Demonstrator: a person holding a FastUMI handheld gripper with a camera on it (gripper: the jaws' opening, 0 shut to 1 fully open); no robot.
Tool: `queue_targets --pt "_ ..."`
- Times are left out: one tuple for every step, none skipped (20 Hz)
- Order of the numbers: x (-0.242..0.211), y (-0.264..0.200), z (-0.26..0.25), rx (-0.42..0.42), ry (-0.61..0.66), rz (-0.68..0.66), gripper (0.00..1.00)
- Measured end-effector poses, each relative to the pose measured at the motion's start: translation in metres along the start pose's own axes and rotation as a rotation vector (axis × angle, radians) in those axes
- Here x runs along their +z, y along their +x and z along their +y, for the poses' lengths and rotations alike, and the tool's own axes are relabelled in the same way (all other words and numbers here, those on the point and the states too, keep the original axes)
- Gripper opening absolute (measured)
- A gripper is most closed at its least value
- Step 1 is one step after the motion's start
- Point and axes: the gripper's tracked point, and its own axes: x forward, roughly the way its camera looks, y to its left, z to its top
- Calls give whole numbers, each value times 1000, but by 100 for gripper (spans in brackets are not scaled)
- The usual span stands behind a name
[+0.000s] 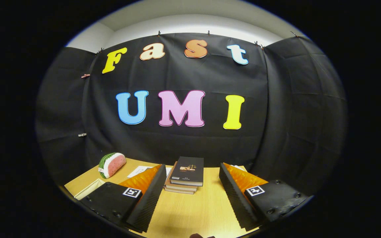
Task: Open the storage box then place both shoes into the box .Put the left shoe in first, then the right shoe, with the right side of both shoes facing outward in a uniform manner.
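Nothing legible — the top book's (188,170) cover print and the tool's (192,188) square markers are too small.

Gripper (192,167): fingers spread wide apart, nothing between them, neither pressing on anything. They are held above the wooden table (190,211).

One possible task item is in view: a pale object (89,189) at the lower left of the frame, resting on the table just outside the left finger. It shows a cream face with a lighter raised rim and a straight corner. The finger body hides most of it. Whether it is part of the storage box cannot be determined, nor whether it is open or closed.
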Motion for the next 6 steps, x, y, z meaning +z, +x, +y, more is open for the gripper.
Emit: queue_targets --pt "-1 0 0 0 -1 1 99" --pt "-1 -1 0 -1 0 2 99" --pt "-2 0 0 -2 0 5 99" --pt "-2 0 0 -3 -1 7 99" --pt "-4 0 -1 -3 -5 9 99" --pt "-5 0 -1 -3 -8 12 99"
